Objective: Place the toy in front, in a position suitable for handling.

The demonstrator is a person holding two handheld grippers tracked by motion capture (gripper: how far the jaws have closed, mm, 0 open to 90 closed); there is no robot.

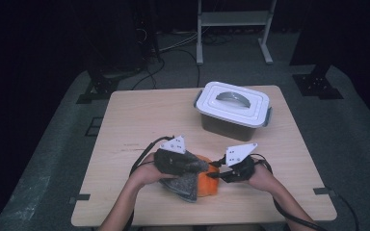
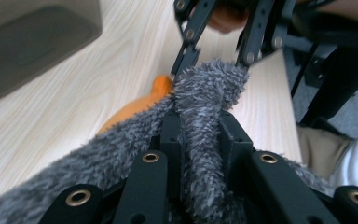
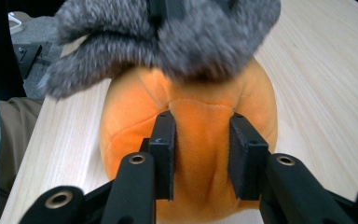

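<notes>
The left gripper (image 1: 200, 166) fingers clench the fuzzy grey fabric cover (image 2: 209, 98); the right gripper (image 3: 201, 154) fingers pinch the soft orange plush cushion (image 3: 191, 135). Next, probably pull both apart.

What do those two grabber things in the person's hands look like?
Each one is black. The left gripper and right gripper both carry a pale grey three-cornered plate with small dark dots on top, and a black cable trails from each. Close up, the jaws are flat black bars joined by brass-coloured rivets, ending in blocky black pads. The person's forearms are bare, no sleeves.
</notes>
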